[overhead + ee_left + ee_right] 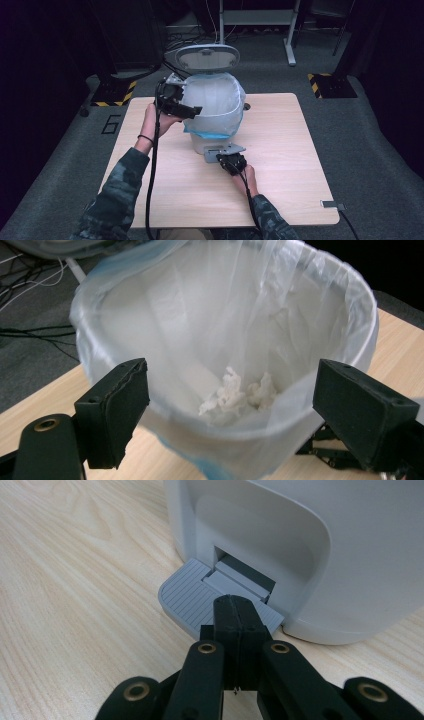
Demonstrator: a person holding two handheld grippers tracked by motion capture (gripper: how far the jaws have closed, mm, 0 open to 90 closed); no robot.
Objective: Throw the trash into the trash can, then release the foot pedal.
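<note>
A white pedal bin (215, 120) stands on the table, lid (208, 56) raised, lined with a clear plastic bag (225, 315). Crumpled white paper (239, 392) lies at the bottom of the bag. My left gripper (187, 111) hovers at the bin's left rim, jaws wide open with nothing between them; in the left gripper view its gripper (230, 410) frames the bin's mouth. My right gripper (226, 159) is shut, and its joined tips (239, 617) press down on the grey foot pedal (192, 597) at the bin's base.
The light wooden table (280, 165) has bare room to the right and in front of the bin. Cables (30, 285) run over the grey floor behind it. Yellow-black striped stand feet (327, 82) sit beyond the table's far corners.
</note>
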